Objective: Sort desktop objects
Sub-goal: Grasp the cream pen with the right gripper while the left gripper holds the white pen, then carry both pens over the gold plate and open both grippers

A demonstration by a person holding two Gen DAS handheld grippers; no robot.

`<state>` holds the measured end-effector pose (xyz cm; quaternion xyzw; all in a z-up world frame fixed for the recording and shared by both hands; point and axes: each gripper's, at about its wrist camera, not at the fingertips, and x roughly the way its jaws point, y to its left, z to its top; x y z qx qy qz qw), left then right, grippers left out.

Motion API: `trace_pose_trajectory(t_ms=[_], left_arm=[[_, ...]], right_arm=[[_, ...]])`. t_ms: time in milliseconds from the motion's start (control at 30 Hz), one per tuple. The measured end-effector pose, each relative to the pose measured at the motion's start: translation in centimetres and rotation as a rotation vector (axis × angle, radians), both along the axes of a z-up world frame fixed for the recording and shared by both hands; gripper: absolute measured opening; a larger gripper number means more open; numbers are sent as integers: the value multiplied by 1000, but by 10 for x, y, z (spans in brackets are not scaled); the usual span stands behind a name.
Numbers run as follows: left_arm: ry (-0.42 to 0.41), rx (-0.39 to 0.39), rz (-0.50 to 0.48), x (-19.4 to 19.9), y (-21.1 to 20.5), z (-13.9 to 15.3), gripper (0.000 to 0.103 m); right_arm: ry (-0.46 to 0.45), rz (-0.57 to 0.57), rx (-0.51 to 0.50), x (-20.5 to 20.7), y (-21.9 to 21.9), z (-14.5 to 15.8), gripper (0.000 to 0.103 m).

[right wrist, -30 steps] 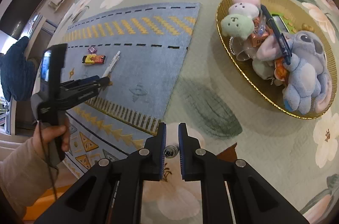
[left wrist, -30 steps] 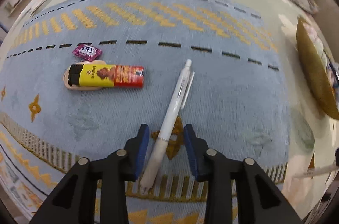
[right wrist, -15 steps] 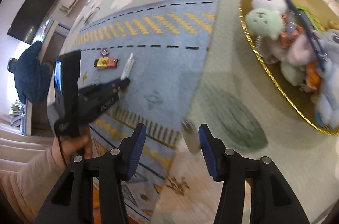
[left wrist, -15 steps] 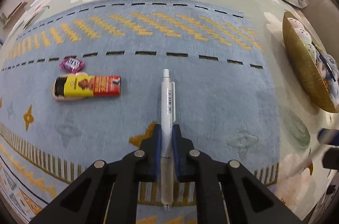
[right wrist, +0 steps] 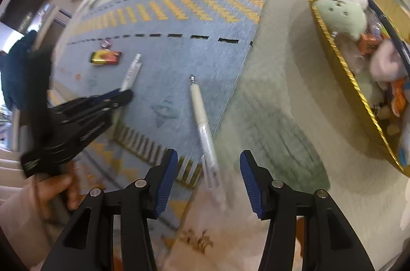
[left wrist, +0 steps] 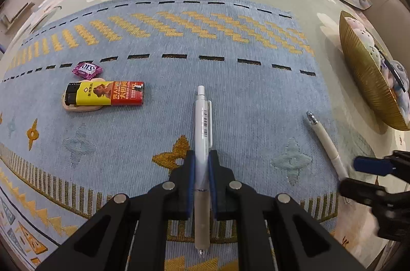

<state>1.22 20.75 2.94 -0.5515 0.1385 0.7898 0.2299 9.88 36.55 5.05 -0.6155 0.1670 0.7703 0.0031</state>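
Since a second ago the left gripper [left wrist: 200,178] has clamped onto the white pen [left wrist: 202,132], held lengthwise along its fingers at lower centre. Meanwhile the right gripper [right wrist: 208,177], jaws half apart and closing slightly, has let the cream pen [right wrist: 202,125] down onto the blue mat [right wrist: 179,40]; that pen runs up-frame from between them.

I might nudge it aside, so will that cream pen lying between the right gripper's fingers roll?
Probably a little: the cream pen has a round, slim barrel. The woven mat should slow it. It looks stiff and light.
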Motion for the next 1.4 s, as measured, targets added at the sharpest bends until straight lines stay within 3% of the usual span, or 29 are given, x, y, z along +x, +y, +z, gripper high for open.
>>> trace_pose_trajectory(t_ms=[67,167,233,267,300,367,467,667,933,1100,1400], left_arm=[[8,0,-3,3,0,-1,8],[25,1,-3,8,3,-9,8],[32,-1,-6,10,5,-10,7],[33,-5,-8,13,7,-7,7],[26,3,-7,15,7,-5,7],[-9,26,-12,-2,7,-4,7],[-34,64,-30,4,13,12,7],[-77,144,-28,32,31,60,7],[-39,254,-173,49,104,117,7],[13,297,-245,45,150,143,7],[21,372,-281,41,218,160,7]], right_arm=[[-15,-9,40,-5,-5,-11,40],[-1,2,113,-7,-15,-13,38],[8,30,158,-7,-24,-12,31],[12,39,159,-8,-27,-11,17],[13,52,166,-8,-30,-9,13],[15,65,198,-8,-36,-6,13],[23,18,136,-1,-26,3,13],[9,-204,-15,39,17,40,13],[90,-326,57,86,62,108,9],[135,-402,71,106,94,128,8],[288,-546,90,116,144,170,7]])
